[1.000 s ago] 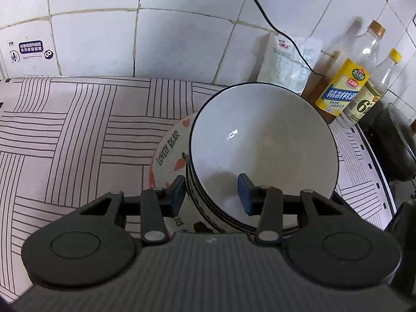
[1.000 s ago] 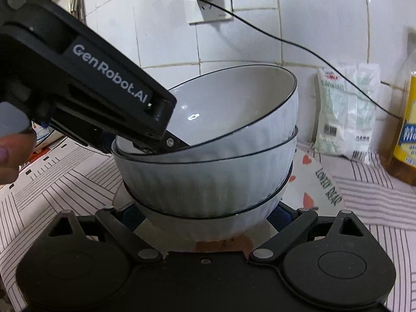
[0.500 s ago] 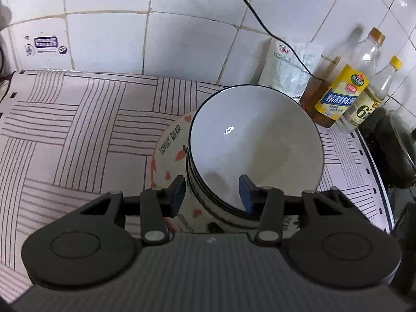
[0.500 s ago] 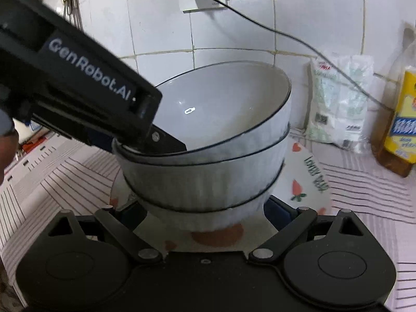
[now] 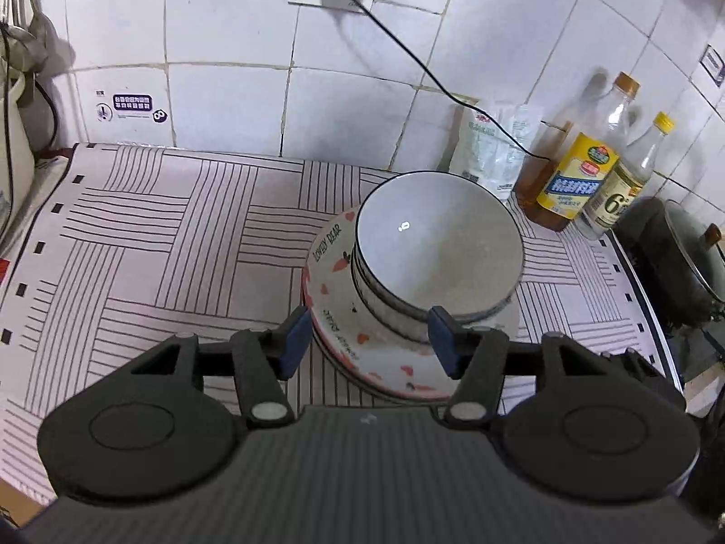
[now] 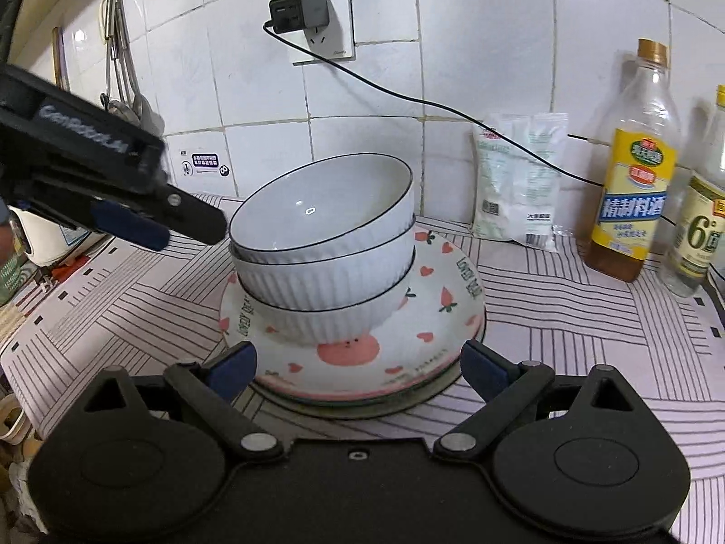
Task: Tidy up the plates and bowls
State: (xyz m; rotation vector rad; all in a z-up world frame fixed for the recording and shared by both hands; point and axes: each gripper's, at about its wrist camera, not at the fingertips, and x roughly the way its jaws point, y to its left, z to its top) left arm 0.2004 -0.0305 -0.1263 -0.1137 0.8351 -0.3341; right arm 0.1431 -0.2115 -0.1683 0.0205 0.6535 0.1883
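Note:
Three white ribbed bowls with dark rims (image 6: 324,245) are nested in a stack on a stack of plates; the top plate (image 6: 444,317) is white with pink hearts and "LOVELY BEAR" lettering. The bowls (image 5: 439,245) and plate (image 5: 331,281) also show in the left wrist view. My left gripper (image 5: 369,340) is open and empty, raised above and just short of the stack; it appears in the right wrist view (image 6: 149,222) to the left of the bowls. My right gripper (image 6: 358,369) is open and empty, low in front of the plates' near edge.
A striped cloth (image 5: 158,245) covers the counter. At the back right stand a white packet (image 6: 516,181) and two bottles (image 6: 634,181) (image 5: 625,190). A lidded pot (image 5: 688,263) sits far right. A charger and cable (image 6: 299,11) hang on the tiled wall, utensils (image 6: 120,72) at left.
My left gripper has let go of the top bowl's rim and drawn up and back. My right gripper has pulled back from the stack. The bowls stay nested on the plates.

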